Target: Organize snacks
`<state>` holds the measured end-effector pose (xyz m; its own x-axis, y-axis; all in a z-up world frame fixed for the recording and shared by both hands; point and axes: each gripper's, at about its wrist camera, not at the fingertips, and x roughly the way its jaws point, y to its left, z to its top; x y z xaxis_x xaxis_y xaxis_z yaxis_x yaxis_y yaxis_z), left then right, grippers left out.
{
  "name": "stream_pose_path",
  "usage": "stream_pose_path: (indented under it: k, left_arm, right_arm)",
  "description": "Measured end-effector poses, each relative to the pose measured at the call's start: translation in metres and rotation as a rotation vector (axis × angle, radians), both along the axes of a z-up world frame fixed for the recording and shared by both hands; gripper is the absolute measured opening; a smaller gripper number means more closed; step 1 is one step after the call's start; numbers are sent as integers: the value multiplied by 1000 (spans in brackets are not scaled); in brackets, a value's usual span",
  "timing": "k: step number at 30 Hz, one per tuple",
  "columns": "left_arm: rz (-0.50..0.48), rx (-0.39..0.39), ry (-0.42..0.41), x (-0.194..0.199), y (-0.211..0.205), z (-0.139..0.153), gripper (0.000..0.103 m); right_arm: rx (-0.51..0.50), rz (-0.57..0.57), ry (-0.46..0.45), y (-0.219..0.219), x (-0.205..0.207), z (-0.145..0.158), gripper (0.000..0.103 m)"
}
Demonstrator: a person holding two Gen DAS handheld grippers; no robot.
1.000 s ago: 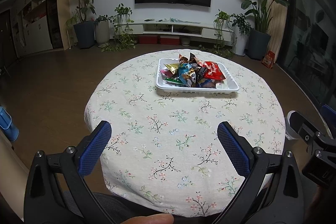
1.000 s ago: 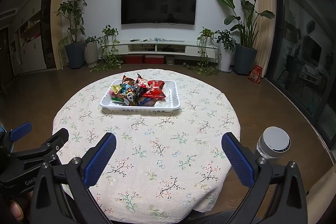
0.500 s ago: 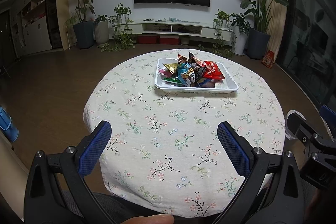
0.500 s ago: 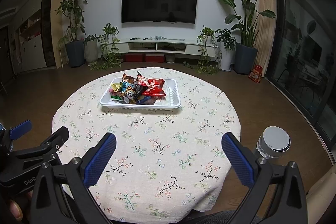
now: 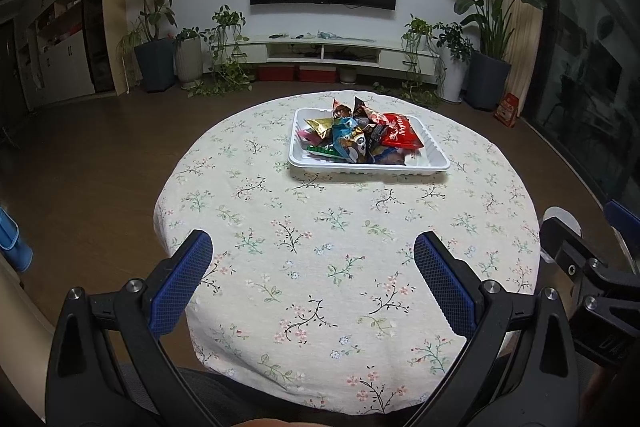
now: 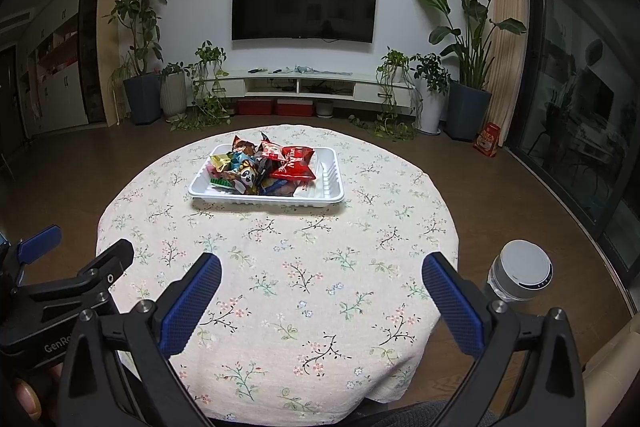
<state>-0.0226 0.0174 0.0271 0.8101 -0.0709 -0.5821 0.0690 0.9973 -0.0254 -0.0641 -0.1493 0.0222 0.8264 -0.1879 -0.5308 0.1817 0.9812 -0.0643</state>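
Over near table edge: left tool (image 5: 313, 251), right tool (image 6: 321, 273) spread wide, holding nothing.

This is the living room of a home. A large flat television (image 6: 305, 4) hangs on the white far wall, above a long, low white media console (image 6: 320, 87) with red boxes (image 6: 276, 107) tucked under it. Potted houseplants stand along that wall — a tall leafy one (image 6: 470, 39) at the right corner by a beige curtain (image 6: 506, 39), another tall one (image 6: 140, 39) at the left, trailing vines between. Built-in white cabinets (image 5: 60, 59) line the left side and dark glass doors (image 6: 580, 107) the right. The floor is brown wood (image 5: 100, 155). In the middle stands a round table under a floral tablecloth (image 6: 288, 267) — domestic furnishing throughout.
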Motion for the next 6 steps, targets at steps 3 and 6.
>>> stream_pose_path:
  k: [3, 6]
  left_arm:
    - [-7, 11, -18, -1, -3, 2, 102]
    - [-14, 10, -13, 1, -3, 0, 102]
  right_arm:
    - [0, -2, 5, -2, -2, -4, 103]
    - [1, -4, 8, -5, -5, -9, 103]
